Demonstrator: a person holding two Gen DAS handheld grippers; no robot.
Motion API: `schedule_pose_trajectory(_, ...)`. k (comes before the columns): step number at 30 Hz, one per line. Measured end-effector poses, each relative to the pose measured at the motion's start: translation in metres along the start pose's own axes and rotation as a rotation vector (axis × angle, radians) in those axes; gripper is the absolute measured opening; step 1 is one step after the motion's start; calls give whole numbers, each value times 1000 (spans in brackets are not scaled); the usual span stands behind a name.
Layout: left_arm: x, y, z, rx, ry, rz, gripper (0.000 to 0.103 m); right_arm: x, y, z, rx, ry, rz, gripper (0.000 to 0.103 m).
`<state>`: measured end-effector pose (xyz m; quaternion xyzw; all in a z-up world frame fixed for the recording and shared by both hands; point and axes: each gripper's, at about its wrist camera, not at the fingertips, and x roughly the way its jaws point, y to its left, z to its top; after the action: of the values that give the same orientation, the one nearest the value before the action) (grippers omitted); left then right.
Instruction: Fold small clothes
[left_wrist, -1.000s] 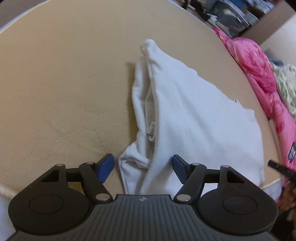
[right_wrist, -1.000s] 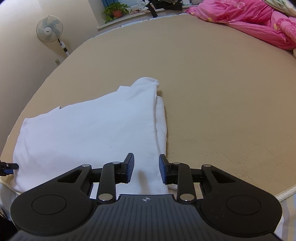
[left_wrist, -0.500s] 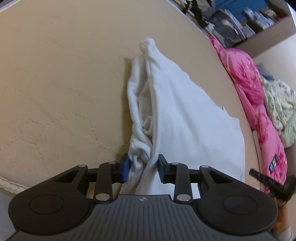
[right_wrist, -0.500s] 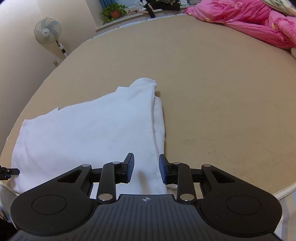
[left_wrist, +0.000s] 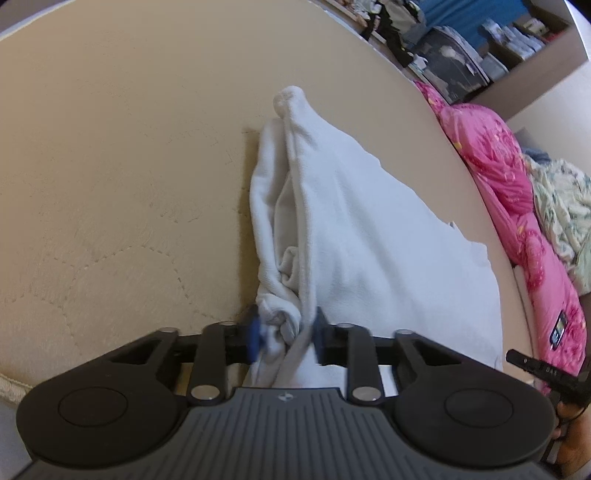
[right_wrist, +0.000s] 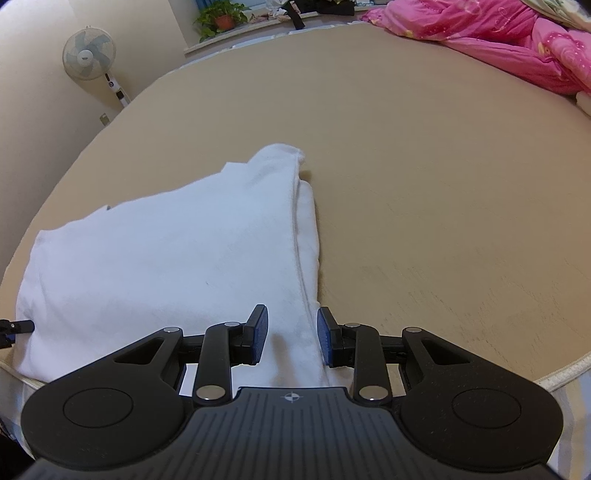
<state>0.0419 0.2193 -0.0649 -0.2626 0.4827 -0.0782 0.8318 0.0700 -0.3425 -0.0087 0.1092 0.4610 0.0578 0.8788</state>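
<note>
A white garment (left_wrist: 369, 229) lies partly folded on a beige mattress (left_wrist: 110, 166), with a sleeve doubled along its left side. My left gripper (left_wrist: 284, 334) is shut on the bunched near corner of the white garment. In the right wrist view the same garment (right_wrist: 166, 251) lies flat to the left. My right gripper (right_wrist: 291, 334) is shut on the garment's near edge, cloth filling the gap between its blue pads (right_wrist: 258, 332).
A pink quilt (left_wrist: 517, 206) is heaped along the right of the mattress and also shows in the right wrist view (right_wrist: 498, 33). A standing fan (right_wrist: 88, 51) and a potted plant (right_wrist: 221, 18) are beyond the far edge. The mattress's near edge (right_wrist: 561, 373) runs just below the grippers.
My left gripper closed from wide open onto the garment's bunched corner and has pulled it a little. The right gripper has stayed shut on the edge and hardly moved.
</note>
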Motion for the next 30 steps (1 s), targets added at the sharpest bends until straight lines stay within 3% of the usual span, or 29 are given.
schedule_pose_trajectory(3,-8,-7,2,12,-14,-12,16,11,-2,-3,-6,35,-27,31)
schedule_pose_trajectory(9,-51,-20,12,7,-93,-113,13,24,-2,-8,-11,85,-53,30)
schedule_pose_trajectory(10,-54,-19,12,3,-86,-116,13,24,-1,-8,-10,89,-43,24)
schedule_pose_trajectory(11,-56,-19,11,5,-79,-108,13,25,-1,-9,-10,98,-25,11)
schedule_pose_trajectory(14,-60,-16,10,1,-65,-86,13,20,-1,-8,-7,95,20,5)
schedule_pose_trajectory(16,-61,-10,10,-23,-63,-75,13,9,-4,-5,42,92,101,4)
schedule_pose_trajectory(18,-56,-3,12,-41,-32,-63,13,-1,-9,-5,61,89,130,4)
schedule_pose_trajectory(21,-33,-3,8,0,59,14,14,9,-20,-8,71,145,80,4)
schedule_pose_trajectory(25,-22,-2,13,-47,60,28,15,18,-19,-8,47,176,76,5)
schedule_pose_trajectory(27,-23,-12,14,-29,44,41,14,13,-18,-4,55,138,57,7)
schedule_pose_trajectory(30,-33,-35,18,28,20,39,13,-7,-14,8,25,-12,-21,26)
